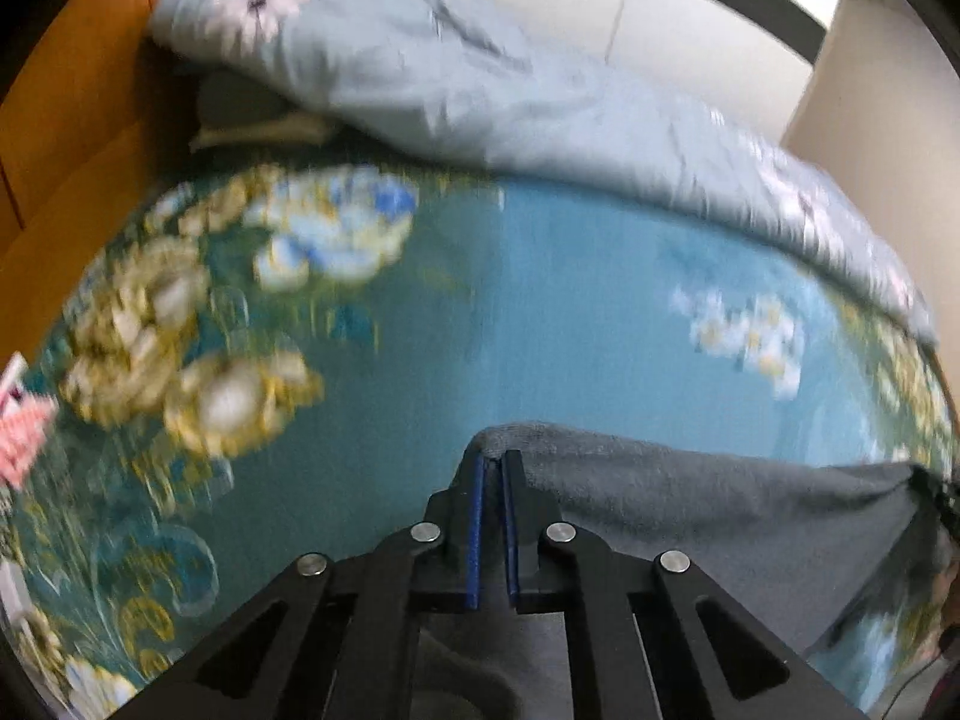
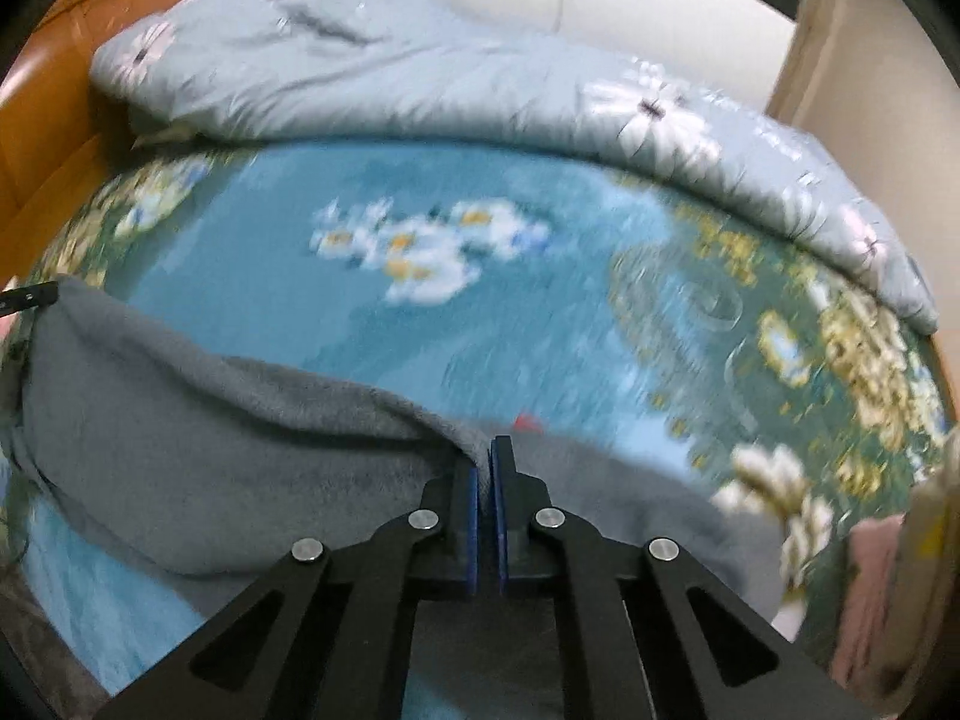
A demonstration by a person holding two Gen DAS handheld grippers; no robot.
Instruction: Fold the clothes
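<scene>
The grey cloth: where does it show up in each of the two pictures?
Left wrist view: the grey cloth fills the lower right, its corner pinched in the left gripper.
Right wrist view: it spreads across the lower left and centre, its edge pinched in the right gripper.
Shared landmark: the pale blue quilt bunched along the far side of the bed.

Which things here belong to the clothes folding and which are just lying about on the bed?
Part of the job:
- grey garment, its edge stretched between both grippers
- left gripper, fingers closed on that edge
- right gripper, fingers closed on it too

Just lying about:
- pale blue quilt bunched along the far side
- floral bedspread underneath
- pink cloth at the right edge
</scene>
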